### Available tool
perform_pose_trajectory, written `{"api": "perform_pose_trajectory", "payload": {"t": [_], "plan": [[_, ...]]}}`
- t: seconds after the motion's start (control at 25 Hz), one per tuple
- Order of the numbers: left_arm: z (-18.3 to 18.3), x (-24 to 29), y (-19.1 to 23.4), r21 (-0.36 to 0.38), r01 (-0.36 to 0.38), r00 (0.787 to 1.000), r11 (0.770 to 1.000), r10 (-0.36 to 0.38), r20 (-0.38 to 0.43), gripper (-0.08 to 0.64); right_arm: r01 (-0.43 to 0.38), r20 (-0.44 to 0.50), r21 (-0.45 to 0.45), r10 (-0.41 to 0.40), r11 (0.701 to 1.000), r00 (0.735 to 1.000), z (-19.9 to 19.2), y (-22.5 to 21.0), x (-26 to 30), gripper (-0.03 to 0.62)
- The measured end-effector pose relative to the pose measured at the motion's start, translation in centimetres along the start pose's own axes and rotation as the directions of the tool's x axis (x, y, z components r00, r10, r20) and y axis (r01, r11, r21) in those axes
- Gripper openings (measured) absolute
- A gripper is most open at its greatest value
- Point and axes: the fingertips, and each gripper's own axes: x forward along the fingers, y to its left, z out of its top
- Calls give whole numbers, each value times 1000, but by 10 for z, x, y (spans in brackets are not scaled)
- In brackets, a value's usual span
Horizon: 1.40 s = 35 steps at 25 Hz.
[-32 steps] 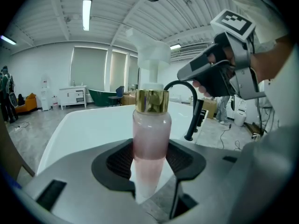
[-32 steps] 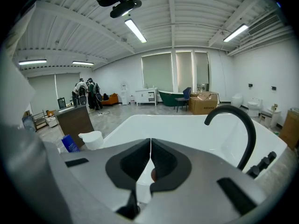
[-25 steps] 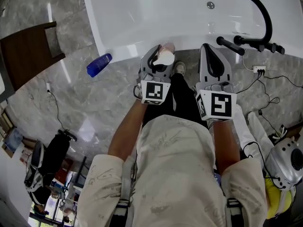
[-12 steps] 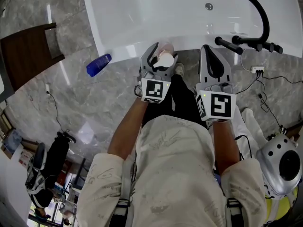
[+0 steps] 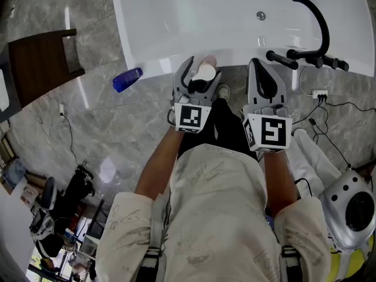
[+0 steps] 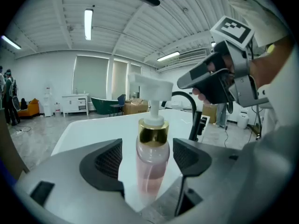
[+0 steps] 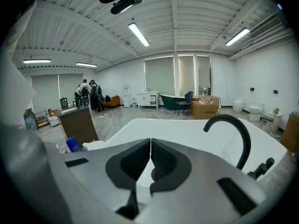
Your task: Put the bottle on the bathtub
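Observation:
A clear pink pump bottle with a gold collar and white pump head stands upright on the white bathtub's rim. In the head view its white top shows between the left jaws. My left gripper is open around it, with a gap on each side between pads and bottle; its jaws have just been opening. My right gripper hangs beside it to the right over the tub's edge. In the right gripper view the right gripper is shut, with nothing between the pads.
A curved black faucet stands on the tub's right rim. A blue bottle lies on the marble floor left of the tub, near a dark wooden cabinet. Cables and a power strip lie at the right, by a white device.
The left jaws have spread apart from the pink bottle, which stays standing on the rim. The left gripper has lifted slightly. The right gripper has not moved.

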Motion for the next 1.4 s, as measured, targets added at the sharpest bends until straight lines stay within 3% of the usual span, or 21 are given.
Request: {"api": "perform_pose_trajectory", "payload": {"t": [0.68,1.0,1.16,1.4], "plan": [[62,-66,-7,-29,-158,983,987,160,89,325,-35,101,-41,39,999,994,47,-1,-44,-9],[126,-110,-6,-57,-272,941,961,278,193,325,-11,159,-44,18,999,987,63,-25,-75,-9],[158,-123,-22,-55,-291,927,955,295,232,324,13,205,-41,-4,999,979,70,-48,-102,-9],[211,-138,-9,-34,-310,897,950,305,319,324,25,288,-51,-9,998,958,108,-48,-112,-9]]}}
